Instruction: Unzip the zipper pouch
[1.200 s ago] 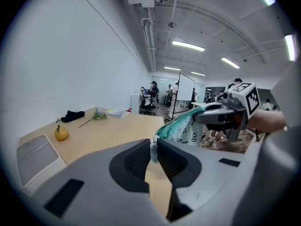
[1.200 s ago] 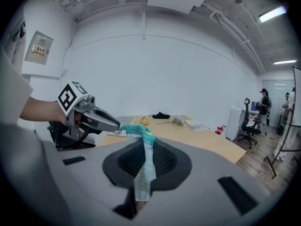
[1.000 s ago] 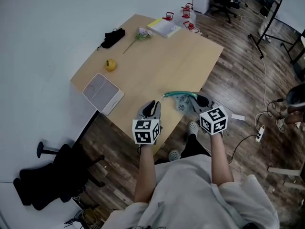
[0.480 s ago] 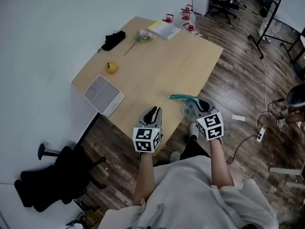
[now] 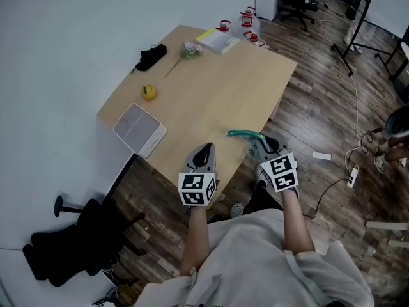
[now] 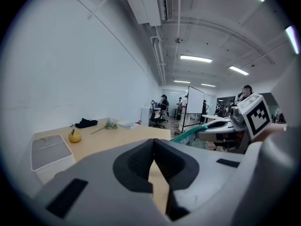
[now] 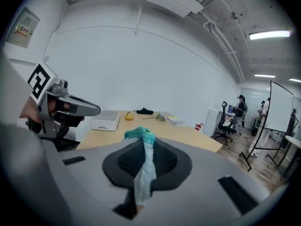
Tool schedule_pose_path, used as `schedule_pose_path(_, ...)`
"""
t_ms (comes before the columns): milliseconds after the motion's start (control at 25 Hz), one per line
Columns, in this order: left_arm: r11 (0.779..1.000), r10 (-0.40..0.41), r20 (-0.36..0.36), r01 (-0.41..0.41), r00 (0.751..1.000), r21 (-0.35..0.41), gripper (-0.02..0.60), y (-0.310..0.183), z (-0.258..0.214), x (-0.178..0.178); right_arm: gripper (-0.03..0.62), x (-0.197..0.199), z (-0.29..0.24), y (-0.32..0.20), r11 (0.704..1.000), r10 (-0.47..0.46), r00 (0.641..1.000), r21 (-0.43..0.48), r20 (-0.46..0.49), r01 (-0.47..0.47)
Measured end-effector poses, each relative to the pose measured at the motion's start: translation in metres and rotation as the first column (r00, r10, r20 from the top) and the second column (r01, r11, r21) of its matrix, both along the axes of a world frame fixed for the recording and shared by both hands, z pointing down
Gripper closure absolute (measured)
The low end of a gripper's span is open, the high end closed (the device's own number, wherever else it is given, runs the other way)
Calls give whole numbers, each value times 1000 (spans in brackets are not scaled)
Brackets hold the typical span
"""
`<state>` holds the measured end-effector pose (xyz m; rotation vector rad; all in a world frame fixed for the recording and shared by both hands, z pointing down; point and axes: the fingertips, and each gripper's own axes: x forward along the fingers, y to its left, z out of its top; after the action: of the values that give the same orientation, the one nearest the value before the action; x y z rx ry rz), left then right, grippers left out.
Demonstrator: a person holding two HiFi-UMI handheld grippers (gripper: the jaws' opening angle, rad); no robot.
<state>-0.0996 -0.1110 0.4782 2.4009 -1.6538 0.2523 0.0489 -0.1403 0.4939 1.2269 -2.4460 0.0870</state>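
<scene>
The zipper pouch (image 5: 245, 136), pale cloth with a teal zipper edge, hangs over the table's near right edge (image 5: 239, 162). My right gripper (image 5: 265, 146) is shut on it. In the right gripper view a strip of the pouch (image 7: 143, 168) is pinched between the pads, and its teal top sticks up above the right gripper (image 7: 146, 147). My left gripper (image 5: 204, 149) hovers over the near edge, left of the pouch and apart from it. Its jaws are shut with nothing between them, as the left gripper view shows (image 6: 153, 145). The teal zipper (image 6: 188, 134) lies to its right.
On the wooden table (image 5: 211, 88) stand a white flat box (image 5: 139, 128), a yellow fruit (image 5: 149, 93), a black item (image 5: 151, 57), a flower sprig (image 5: 185, 52), a notepad (image 5: 219, 39) and red clamps (image 5: 246, 16). A black chair base (image 5: 64, 248) stands on the floor at left.
The left gripper's jaws have closed with nothing in them. The right gripper has drawn back slightly toward the person with the pouch.
</scene>
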Motion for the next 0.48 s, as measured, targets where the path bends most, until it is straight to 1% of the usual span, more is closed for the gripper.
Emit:
schedule_pose_path(240,999,41,-2,-41,999,-1,560,7,2,12,562,13,-2,8,1000,22,999,-7,27,-22)
schedule_pose_path(320,998,58,-6,-58,998,2,560,8,2,18,560,18,-4,10,999,35,999,1,21,-35)
schedule_pose_path(480,994,113,-43,-114,993,-2,560,11,0,35,562,31,-12,13,998,65,998,24,19,-66)
